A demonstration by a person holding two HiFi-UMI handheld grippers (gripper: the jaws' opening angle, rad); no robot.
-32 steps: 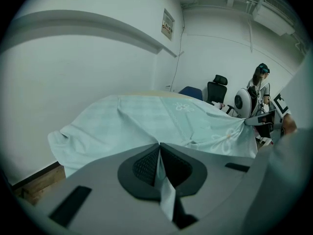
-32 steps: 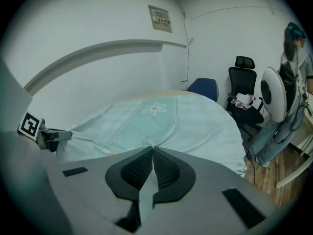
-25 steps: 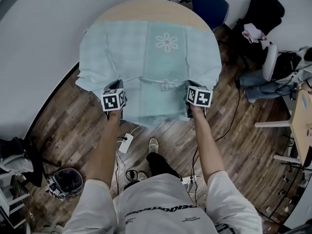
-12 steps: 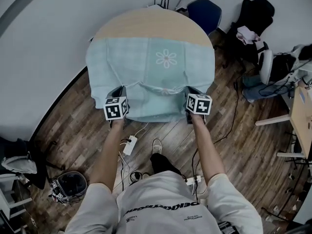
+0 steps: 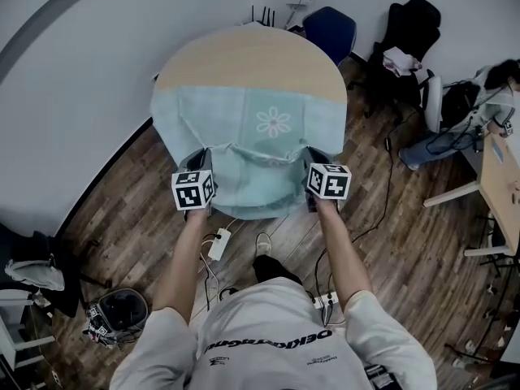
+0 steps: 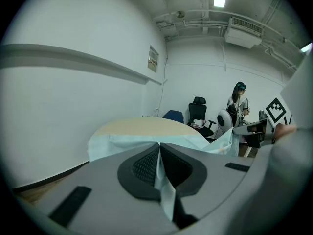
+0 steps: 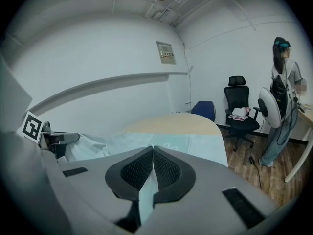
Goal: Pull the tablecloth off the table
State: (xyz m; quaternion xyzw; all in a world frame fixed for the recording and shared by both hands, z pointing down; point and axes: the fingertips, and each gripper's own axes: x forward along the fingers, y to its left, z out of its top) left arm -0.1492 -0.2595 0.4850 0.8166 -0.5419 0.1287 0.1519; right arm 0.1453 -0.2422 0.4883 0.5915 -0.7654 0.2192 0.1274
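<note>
Behind both grippers, toward the holder, the wooden floor (image 5: 122, 210) is lying open. A white power strip (image 5: 219, 244) and loose cables are trailing just below and behind the left gripper (image 6: 159, 151), near the holder's shoe (image 5: 257, 242).

The left gripper is holding its jaws closed on a fold of the tablecloth (image 5: 268, 128), with a strip of cloth passing between the pads and hanging out beneath. The right gripper (image 7: 152, 153) is clamping the same near hem in the same way, its jaws pressed together on the cloth. In the head view both grippers are standing level with each other, neither nearer the work. The hem between them is sagging over the near edge of the surface (image 5: 252, 59).

Ahead of the grippers the cloth is running straight away from the holder, its long run in line with both arms. It is draping over the edge outboard of the left gripper and likewise outboard of the right. Its far hem is lying roughly across the middle of the surface, leaving the far half bare wood.

Beyond that far edge a blue chair (image 5: 329, 31) is standing close to the surface, clear of the cloth. The wall (image 5: 73, 104) is curving past outboard of the left gripper, apart from it.

Assessment: the cloth is lying wholly forward of the grippers, so the coming move is calling for an even rearward draw by both arms. The floor cables are posing the only hazard to stepping back
</note>
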